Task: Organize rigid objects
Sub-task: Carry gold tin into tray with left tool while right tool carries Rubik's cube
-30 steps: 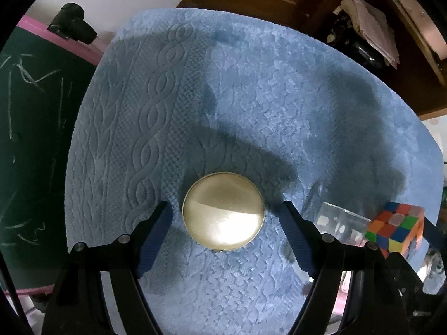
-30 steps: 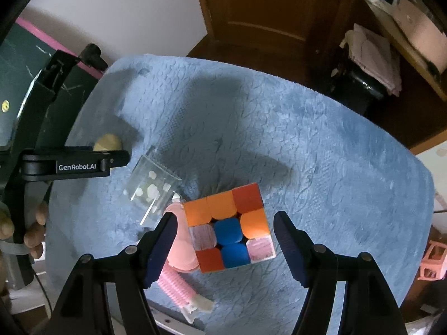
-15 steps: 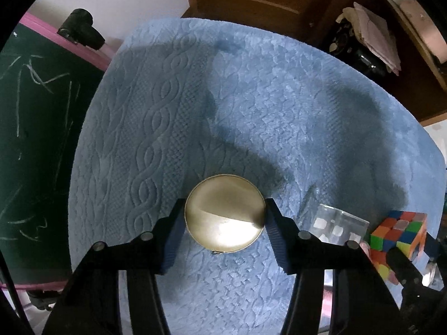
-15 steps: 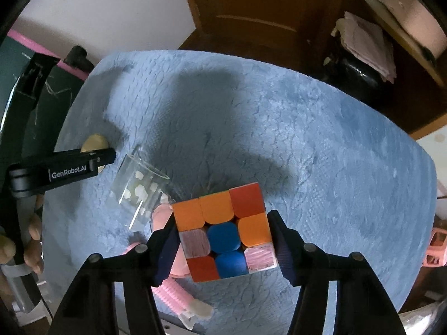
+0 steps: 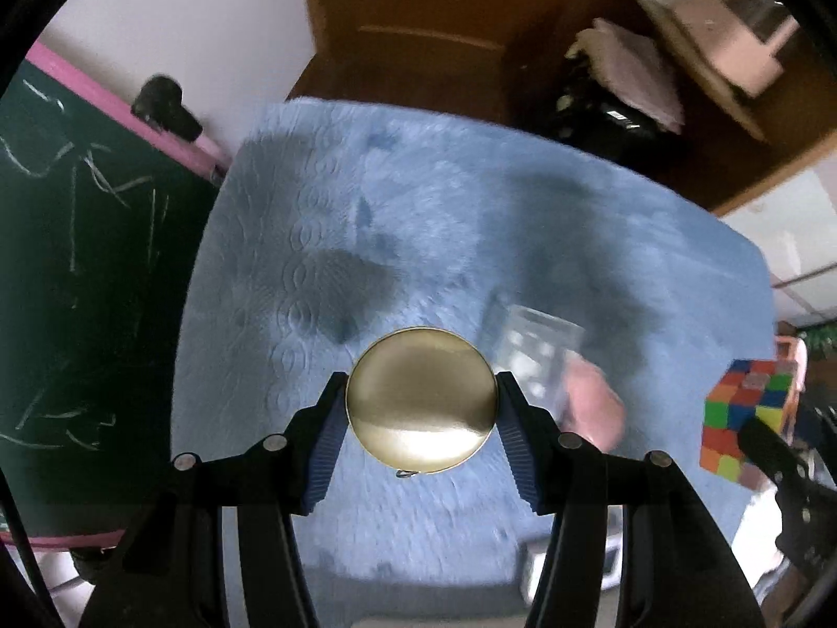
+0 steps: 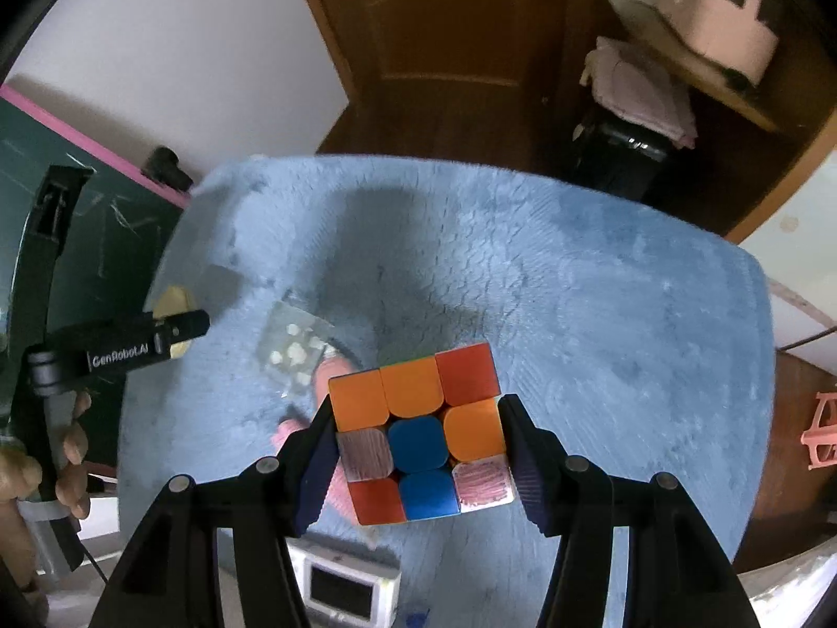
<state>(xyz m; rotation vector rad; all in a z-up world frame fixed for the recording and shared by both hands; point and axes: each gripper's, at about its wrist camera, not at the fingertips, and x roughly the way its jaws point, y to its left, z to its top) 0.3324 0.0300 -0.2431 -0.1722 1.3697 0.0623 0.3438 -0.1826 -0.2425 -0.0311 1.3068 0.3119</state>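
Observation:
My left gripper (image 5: 421, 418) is shut on a round gold tin (image 5: 421, 399) and holds it above the blue textured cloth (image 5: 418, 220). My right gripper (image 6: 418, 439) is shut on a multicoloured puzzle cube (image 6: 421, 434), also lifted off the cloth (image 6: 601, 314). The cube also shows at the right edge of the left wrist view (image 5: 743, 418). The left gripper with the gold tin shows at the left of the right wrist view (image 6: 175, 309).
A clear plastic box (image 6: 295, 353) with white pieces and a pink item (image 6: 335, 371) lie on the cloth between the grippers. A green chalkboard with pink frame (image 5: 78, 261) stands at the left. A wooden door and cluttered shelves are behind. A white device (image 6: 340, 586) sits below the cloth's front edge.
Both grippers closed from open, the left on the gold tin and the right on the cube, and both lifted their objects up off the cloth.

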